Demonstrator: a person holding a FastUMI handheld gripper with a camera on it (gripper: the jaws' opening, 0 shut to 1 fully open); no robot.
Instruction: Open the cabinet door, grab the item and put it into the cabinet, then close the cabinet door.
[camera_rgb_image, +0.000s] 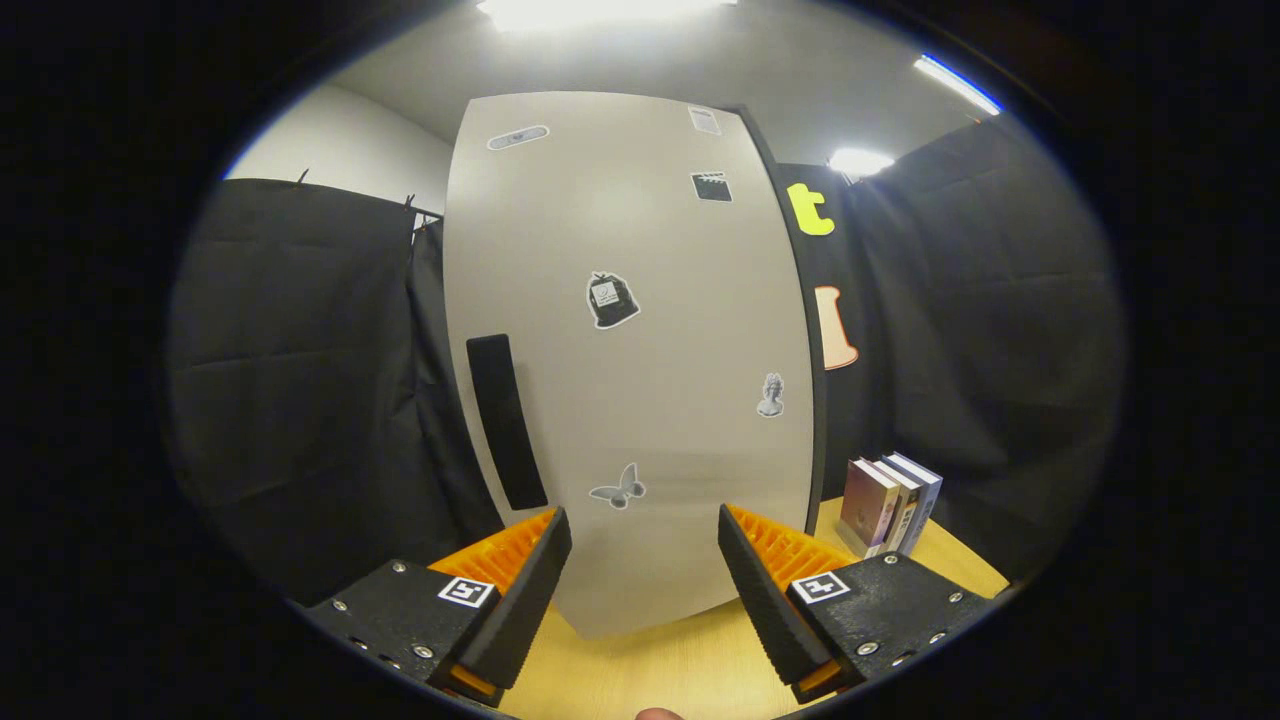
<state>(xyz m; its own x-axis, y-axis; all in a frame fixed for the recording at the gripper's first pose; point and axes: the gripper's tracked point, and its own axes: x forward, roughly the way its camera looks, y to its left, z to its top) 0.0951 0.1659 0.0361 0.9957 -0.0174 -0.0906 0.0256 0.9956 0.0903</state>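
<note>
The gripper (645, 540) sat nearest, its fingers spread wide and holding nothing, above the wooden tabletop (650, 670). Just beyond them stood the closed cabinet door (630, 380). Its dark handle (505, 420) — long axis upright — lay ahead and left of the left finger. The books (890, 505) stood right, beside the cabinet.

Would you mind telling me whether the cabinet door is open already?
No, the cabinet door is flat shut, and the open gripper holds nothing.
</note>
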